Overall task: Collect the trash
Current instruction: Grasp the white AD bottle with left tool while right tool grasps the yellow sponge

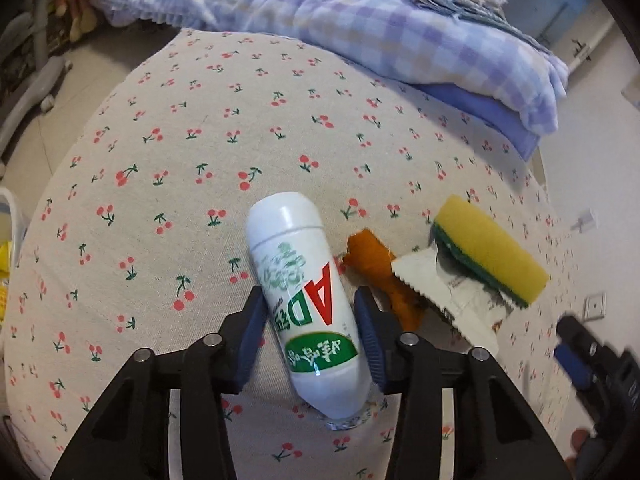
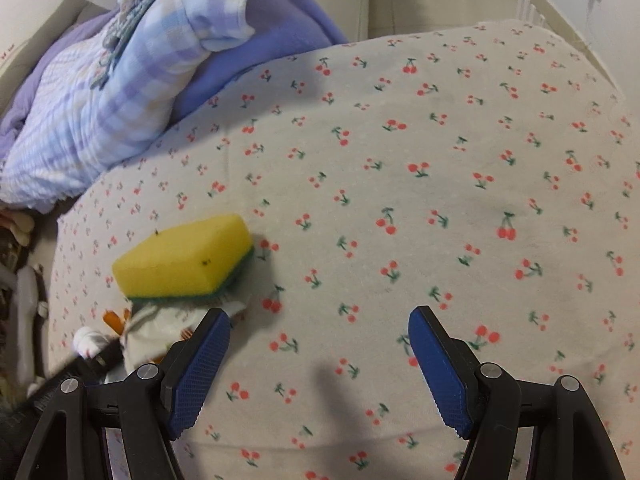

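Left wrist view: my left tool (image 1: 310, 334) straddles the white bottle (image 1: 308, 312) lying on the cherry-print bed (image 1: 160, 160), pads close beside it, contact unclear. Beside it lie orange peel (image 1: 376, 268), a torn wrapper (image 1: 448, 292) and a sponge (image 1: 488, 248). My right tool (image 2: 320, 364) is spread wide.

A cherry-print bed sheet (image 1: 200, 140) fills the frame; a checked blanket (image 1: 360, 20) lies folded at the top.

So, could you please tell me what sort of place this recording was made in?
Most likely a bedroom at home: a bed with a cherry-print sheet, a folded checked blanket at its far end, and tiled floor beside it.
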Available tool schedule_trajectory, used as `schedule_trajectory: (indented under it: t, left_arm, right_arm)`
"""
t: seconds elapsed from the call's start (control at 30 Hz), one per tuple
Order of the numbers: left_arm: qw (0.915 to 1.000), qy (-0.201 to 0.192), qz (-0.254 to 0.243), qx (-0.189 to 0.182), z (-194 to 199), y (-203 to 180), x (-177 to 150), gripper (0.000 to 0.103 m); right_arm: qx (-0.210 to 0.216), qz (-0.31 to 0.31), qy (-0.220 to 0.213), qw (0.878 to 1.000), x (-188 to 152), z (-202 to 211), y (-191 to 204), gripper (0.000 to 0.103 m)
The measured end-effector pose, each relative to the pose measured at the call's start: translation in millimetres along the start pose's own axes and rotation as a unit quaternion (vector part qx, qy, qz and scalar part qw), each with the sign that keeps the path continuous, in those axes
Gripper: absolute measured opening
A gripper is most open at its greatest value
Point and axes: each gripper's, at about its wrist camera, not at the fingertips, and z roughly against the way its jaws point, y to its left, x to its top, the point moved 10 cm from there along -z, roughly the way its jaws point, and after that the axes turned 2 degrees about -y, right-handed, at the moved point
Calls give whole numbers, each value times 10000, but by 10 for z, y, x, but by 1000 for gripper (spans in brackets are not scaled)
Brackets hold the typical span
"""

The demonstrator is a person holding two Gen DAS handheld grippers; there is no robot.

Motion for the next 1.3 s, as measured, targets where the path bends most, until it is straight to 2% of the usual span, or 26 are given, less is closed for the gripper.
schedule_trajectory:
  t: [0.2, 0.3, 0.4, 0.57, 0.63, 0.7, 0.77, 0.83, 0.97, 1.13, 1.3]
  left_arm:
    - [9995, 112, -239, -177, 142, 101, -75, 42]
    - [9987, 173, -281, -388, 225, 136, -90, 42]
    - [9984, 181, -357, -388, 268, 211, -96, 42]
    - [9982, 225, -391, -394, 317, 335, -134, 42]
    - [9980, 234, -425, -409, 336, 356, -148, 42]
    - [9977, 240, -463, -426, 366, 372, -167, 42]
    - [9976, 245, -468, -452, 407, 404, -192, 42]
    - [9975, 231, -490, -462, 454, 429, -205, 42]
    - [9970, 103, -561, -516, 616, 473, -212, 42]
    - [9965, -17, -612, -563, 814, 578, -263, 42]
    - [9963, -131, -662, -537, 965, 692, -289, 42]
  right_arm:
    - [412, 58, -236, 9989, 122, -52, 231, 78]
    - [700, 55, -334, 9970, 173, -113, 392, 78]
    - [836, 200, -457, 9953, 199, -176, 523, 78]
    - [900, 263, -362, 9949, 129, -342, 627, 74]
    - [881, 365, -408, 9946, 129, -367, 671, 65]
    - [942, 501, -417, 9934, 113, -380, 725, 43]
    - [892, 583, -365, 9936, 74, -378, 746, 36]
    - [791, 655, -376, 9940, 46, -317, 768, 31]
    - [706, 827, -635, 9920, 52, -55, 826, 30]
    - [861, 961, -976, 9868, 30, 377, 906, 30]
    - [904, 1144, -1098, 9832, -107, 696, 992, 30]
